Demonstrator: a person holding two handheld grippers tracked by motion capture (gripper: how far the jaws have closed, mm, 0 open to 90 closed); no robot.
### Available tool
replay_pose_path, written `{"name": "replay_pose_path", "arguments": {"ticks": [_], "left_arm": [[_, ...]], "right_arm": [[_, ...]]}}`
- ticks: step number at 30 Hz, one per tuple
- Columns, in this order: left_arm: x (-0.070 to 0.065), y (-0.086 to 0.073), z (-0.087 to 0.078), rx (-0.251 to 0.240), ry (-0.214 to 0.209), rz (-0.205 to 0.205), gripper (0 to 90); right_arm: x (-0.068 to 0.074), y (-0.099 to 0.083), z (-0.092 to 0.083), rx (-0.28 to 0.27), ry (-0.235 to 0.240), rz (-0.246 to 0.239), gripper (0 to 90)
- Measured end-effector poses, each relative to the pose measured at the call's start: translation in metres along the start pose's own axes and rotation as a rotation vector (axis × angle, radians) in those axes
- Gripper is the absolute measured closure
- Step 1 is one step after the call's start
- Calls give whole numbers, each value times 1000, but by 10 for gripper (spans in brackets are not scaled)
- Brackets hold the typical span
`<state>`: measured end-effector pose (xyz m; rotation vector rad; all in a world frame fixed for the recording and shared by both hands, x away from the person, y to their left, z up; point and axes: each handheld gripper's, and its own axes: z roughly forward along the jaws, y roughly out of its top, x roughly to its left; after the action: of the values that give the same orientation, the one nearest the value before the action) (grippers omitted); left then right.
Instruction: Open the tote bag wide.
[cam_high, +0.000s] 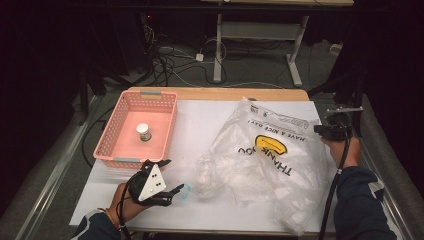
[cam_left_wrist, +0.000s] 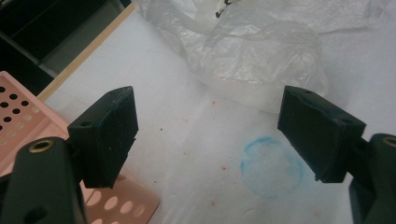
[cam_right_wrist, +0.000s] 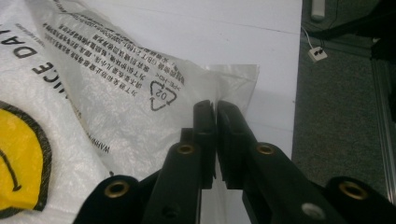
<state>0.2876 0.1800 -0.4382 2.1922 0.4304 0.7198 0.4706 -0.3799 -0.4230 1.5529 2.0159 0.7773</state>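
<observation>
A crumpled clear plastic bag with a yellow smiley and "THANK YOU" print lies across the right half of the white table. My right gripper is at the bag's right edge. In the right gripper view its jaws are pressed together on the bag's printed corner, with the gripper shut on it. My left gripper hovers open near the front left of the table, its jaws wide apart and nothing between them. The near end of the bag lies just beyond it.
A pink perforated basket stands at the table's back left with a small white-lidded jar inside; its corner is beside my left jaw. A faint blue ring mark is on the table surface. Cables and desk legs lie on the floor beyond.
</observation>
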Motion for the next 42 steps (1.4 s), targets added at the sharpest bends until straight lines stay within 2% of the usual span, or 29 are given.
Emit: {"name": "replay_pose_path", "arguments": {"ticks": [3, 6, 8, 9, 10, 11, 13, 15, 18, 20, 22, 23, 25, 28, 30, 32, 34, 35, 36, 39, 40, 42], "left_arm": [[1, 0, -1, -2, 4, -3, 195], [1, -1, -1, 0, 7, -6, 195], [1, -1, -2, 0, 9, -10, 195], [1, -1, -2, -1, 9, -11, 195], [1, -1, -2, -2, 10, -13, 195], [1, -1, -2, -1, 11, -14, 195], [0, 0, -2, -2, 10, -17, 195], [0, 0, -2, -2, 9, -17, 195], [-2, 0, -2, -1, 8, -13, 195], [-2, 1, -2, -2, 9, -14, 195], [-2, 1, -2, -2, 7, -15, 195], [-3, 1, -2, -1, 7, -15, 195], [-3, 1, -2, -2, 3, -13, 195], [-4, 1, -1, -1, -3, -7, 195], [-4, 1, -1, 1, -4, -6, 195], [-4, 1, 0, 1, -5, -10, 195], [-4, 1, 0, 1, -8, -9, 195], [-4, 2, 0, 2, -8, -6, 195], [-4, 2, 0, 3, -7, -3, 195], [-4, 1, 0, 2, -7, -7, 195], [-3, 1, 1, 3, -8, -8, 195], [-3, 1, 1, 5, -8, -5, 195]], "right_arm": [[1, -8, -11, -19, 27, -2, 827], [4, -16, -21, -37, 33, -20, 804], [13, -22, -35, -85, 52, -69, 733], [13, -22, -35, -85, 52, -69, 733], [17, -24, -39, -115, 74, -83, 720], [26, -26, -48, -152, 111, -105, 686], [46, -29, -59, -180, 142, -170, 622], [73, -31, -74, -206, 218, -274, 581], [110, -37, -91, -246, 341, -369, 487], [134, -42, -97, -253, 391, -450, 431], [154, -47, -97, -231, 453, -511, 395], [163, -50, -95, -219, 463, -547, 381], [178, -53, -89, -185, 465, -614, 348], [192, -56, -74, -121, 479, -680, 312], [200, -60, -65, -90, 413, -747, 303], [205, -63, -55, -71, 377, -779, 313], [207, -64, -45, -54, 309, -789, 371], [207, -62, -37, -38, 271, -772, 504], [207, -62, -37, -38, 271, -772, 504], [204, -59, -30, -45, 267, -737, 696], [203, -57, -29, -42, 262, -742, 747], [204, -54, -26, -49, 268, -718, 824]]}}
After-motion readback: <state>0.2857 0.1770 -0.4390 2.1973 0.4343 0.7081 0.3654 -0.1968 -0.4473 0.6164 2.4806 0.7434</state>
